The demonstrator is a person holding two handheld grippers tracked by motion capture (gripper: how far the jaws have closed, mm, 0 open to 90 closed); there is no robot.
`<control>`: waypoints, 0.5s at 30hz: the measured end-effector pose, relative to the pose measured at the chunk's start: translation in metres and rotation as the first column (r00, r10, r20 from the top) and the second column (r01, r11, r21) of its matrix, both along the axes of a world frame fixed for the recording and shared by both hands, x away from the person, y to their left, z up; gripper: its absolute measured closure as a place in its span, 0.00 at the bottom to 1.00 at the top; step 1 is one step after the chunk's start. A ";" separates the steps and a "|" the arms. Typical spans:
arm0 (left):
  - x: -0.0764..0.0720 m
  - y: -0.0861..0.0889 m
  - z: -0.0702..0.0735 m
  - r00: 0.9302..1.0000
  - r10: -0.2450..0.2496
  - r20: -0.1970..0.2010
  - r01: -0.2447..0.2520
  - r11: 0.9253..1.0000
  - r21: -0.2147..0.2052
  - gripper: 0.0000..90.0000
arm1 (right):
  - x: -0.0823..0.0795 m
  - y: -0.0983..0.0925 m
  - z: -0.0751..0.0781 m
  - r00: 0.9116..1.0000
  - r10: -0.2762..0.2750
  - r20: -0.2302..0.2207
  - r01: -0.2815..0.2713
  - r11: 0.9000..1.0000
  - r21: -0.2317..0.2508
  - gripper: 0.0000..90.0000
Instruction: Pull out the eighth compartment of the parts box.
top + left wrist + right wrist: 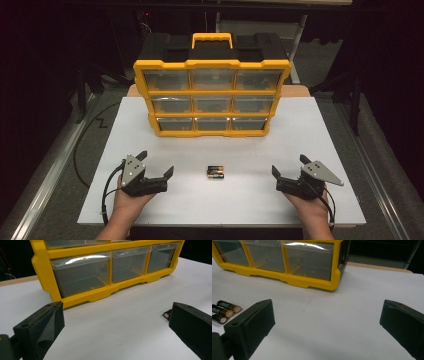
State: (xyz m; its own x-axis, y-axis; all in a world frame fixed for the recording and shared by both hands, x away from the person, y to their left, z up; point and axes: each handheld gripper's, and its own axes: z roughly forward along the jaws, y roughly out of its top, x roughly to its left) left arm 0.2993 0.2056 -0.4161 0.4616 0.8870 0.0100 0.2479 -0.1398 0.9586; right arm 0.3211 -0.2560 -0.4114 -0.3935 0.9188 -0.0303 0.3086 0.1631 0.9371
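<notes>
High view is showing two grippers resting on a white surface [150, 145], one in each of the person's hands. The left gripper [157, 164] is lying near the front left, its two jaws standing wide apart with nothing between them. The right gripper [289, 167] is lying near the front right, its two jaws likewise spread wide and gripping nothing.

Three batteries [215, 172] are lying side by side, touching one another, on the surface between the two grippers and well apart from both. In the right gripper view the three batteries [224, 311] are sitting at the left edge, black with copper-coloured ends, just beyond the left jaw. In the left gripper view one battery end [167, 314] is peeking out beside the right jaw.

Behind the batteries, a yellow organizer [212, 63] is standing upright towards the back of the surface, with one yellow handle [212, 37] on top. It is holding nine clear drawers in three rows of three. The left gripper view is looking at three drawers of the bottom row [82, 272], all pushed in; the right gripper view is taking in the same three from the other side.
</notes>
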 end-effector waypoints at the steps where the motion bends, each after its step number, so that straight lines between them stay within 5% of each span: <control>1: 0.000 0.000 0.000 1.000 0.000 0.001 0.000 1.000 0.003 0.01 | 0.001 -0.001 -0.001 1.000 -0.008 -0.005 0.008 1.000 0.003 0.01; 15: 0.000 0.001 -0.001 1.000 0.013 0.010 -0.013 1.000 0.010 0.01 | 0.002 -0.001 -0.002 1.000 -0.008 0.005 0.008 1.000 -0.016 0.01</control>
